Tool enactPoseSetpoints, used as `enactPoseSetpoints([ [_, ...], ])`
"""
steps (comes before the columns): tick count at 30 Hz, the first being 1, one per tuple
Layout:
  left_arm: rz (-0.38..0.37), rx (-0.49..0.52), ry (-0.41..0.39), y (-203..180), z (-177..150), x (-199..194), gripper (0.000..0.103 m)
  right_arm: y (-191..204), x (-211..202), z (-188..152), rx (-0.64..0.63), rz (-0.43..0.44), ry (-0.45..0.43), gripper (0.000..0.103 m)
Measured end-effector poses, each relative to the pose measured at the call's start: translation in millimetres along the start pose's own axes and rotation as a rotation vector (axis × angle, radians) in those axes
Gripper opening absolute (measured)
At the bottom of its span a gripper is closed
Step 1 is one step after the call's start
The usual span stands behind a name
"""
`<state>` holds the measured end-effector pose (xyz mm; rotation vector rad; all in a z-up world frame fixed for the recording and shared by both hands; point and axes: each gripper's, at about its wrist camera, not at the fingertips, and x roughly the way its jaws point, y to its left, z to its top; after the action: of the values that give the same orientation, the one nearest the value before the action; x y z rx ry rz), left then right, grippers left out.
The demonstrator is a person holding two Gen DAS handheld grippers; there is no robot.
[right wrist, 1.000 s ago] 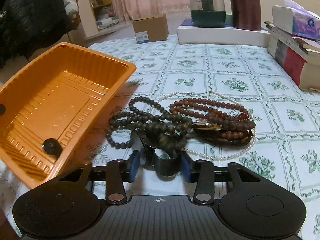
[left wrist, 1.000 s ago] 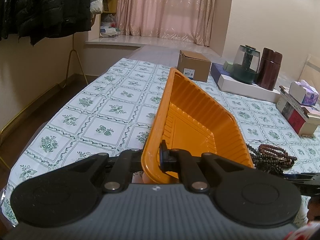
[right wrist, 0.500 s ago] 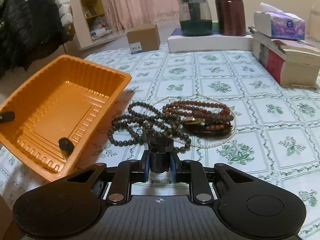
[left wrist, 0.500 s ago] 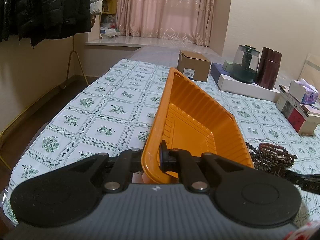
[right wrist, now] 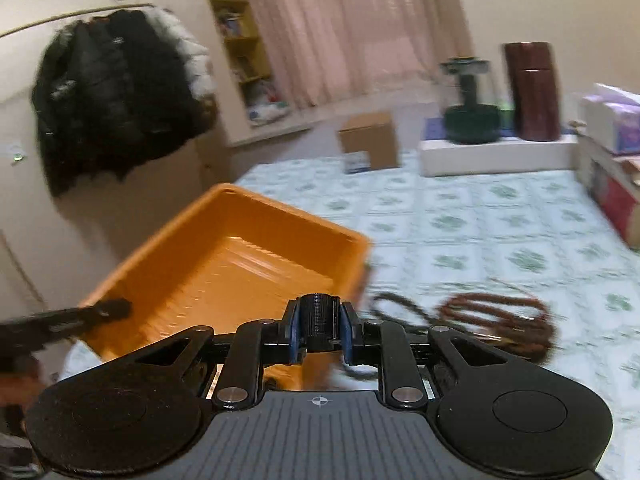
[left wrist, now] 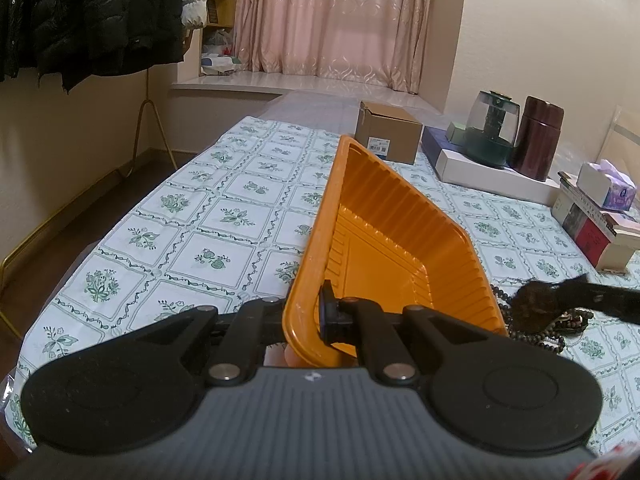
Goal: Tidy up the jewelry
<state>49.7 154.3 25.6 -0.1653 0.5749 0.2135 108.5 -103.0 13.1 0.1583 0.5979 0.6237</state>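
Your left tool [left wrist: 308,318] pinches the tilted orange ribbed plastic tray [left wrist: 384,240] by its rim. Your right tool [right wrist: 320,330] clamps a black ribbed cylinder [right wrist: 319,316] above that tray; only its view shows reddish-brown bead strands [right wrist: 504,316] on the table [right wrist: 500,240] beside the tray.

**Colours and patterns on view**

Orange tray [left wrist: 384,236], ribbed inside. White tabletop cloth [left wrist: 224,220] with green floral squares. Dark brown-black beads [left wrist: 532,332]; reddish-brown beads [right wrist: 500,312]. Black fingers [left wrist: 326,314] with blue pads [right wrist: 294,330]. Pink curtains [left wrist: 336,20], black jackets [left wrist: 88,12], brown box [left wrist: 388,132], maroon canister [left wrist: 538,144].
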Motion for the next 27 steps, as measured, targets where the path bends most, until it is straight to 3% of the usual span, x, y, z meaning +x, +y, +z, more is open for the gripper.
enactPoseSetpoints([
  [8, 0.000, -0.001, 0.000, 0, 0, 1, 0.007, 15, 34, -15, 0.019, 0.087, 0.107, 0.020],
  [12, -0.001, -0.001, 0.000, 0, 0, 1, 0.007, 12, 42, -25, 0.021, 0.087, 0.157, 0.021],
  [15, -0.003, -0.003, 0.003, 0, 1, 1, 0.007, 6, 39, -29, 0.044, 0.081, 0.153, 0.030],
  [19, -0.002, -0.003, 0.004, 1, 0, 2, 0.007, -4, 23, -28, 0.054, 0.043, 0.100, 0.038],
  [27, -0.001, 0.002, 0.005, 0, 0, 1, 0.007, -52, -2, -42, 0.109, -0.170, 0.083, 0.039],
])
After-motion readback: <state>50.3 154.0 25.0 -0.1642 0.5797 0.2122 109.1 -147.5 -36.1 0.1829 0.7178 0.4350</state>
